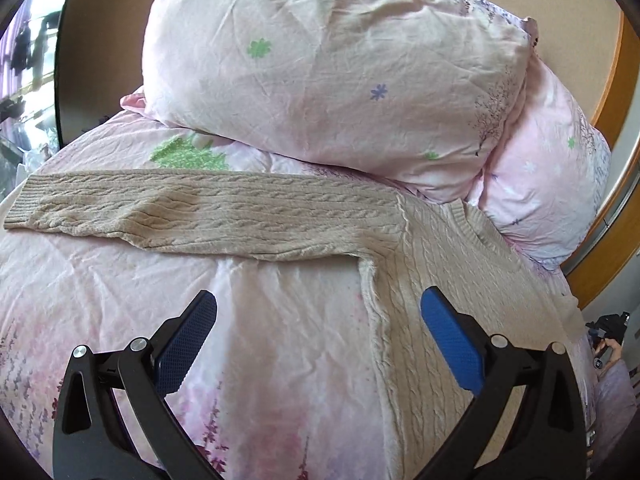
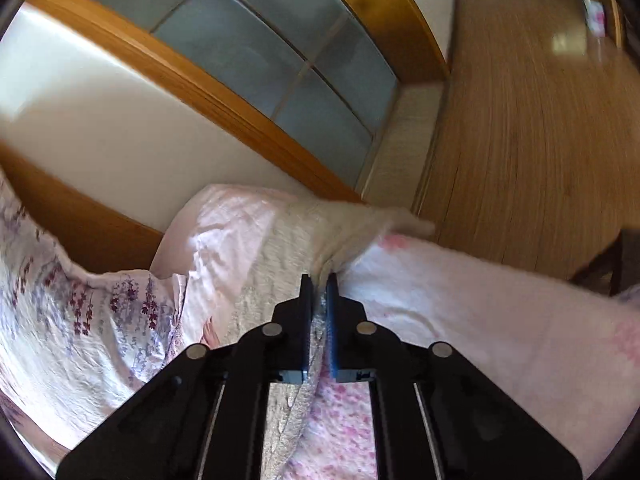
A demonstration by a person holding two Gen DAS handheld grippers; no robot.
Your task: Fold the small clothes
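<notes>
A beige cable-knit sweater (image 1: 432, 280) lies flat on the pink floral bed cover (image 1: 280, 320). Its left sleeve (image 1: 180, 208) stretches straight out to the left. My left gripper (image 1: 318, 304) is open and empty, hovering above the sweater's left side edge below the armpit. In the right wrist view my right gripper (image 2: 319, 284) is shut on the sweater (image 2: 280, 240) near its other sleeve (image 2: 372, 220), which bunches up and trails toward the bed's edge. The right view is blurred.
Two pink floral pillows (image 1: 332, 64) are stacked behind the sweater. A wooden bed frame (image 1: 612, 216) runs along the right. In the right wrist view a wooden floor (image 2: 520, 140) and a glass-panelled wooden door (image 2: 280, 60) lie beyond the bed.
</notes>
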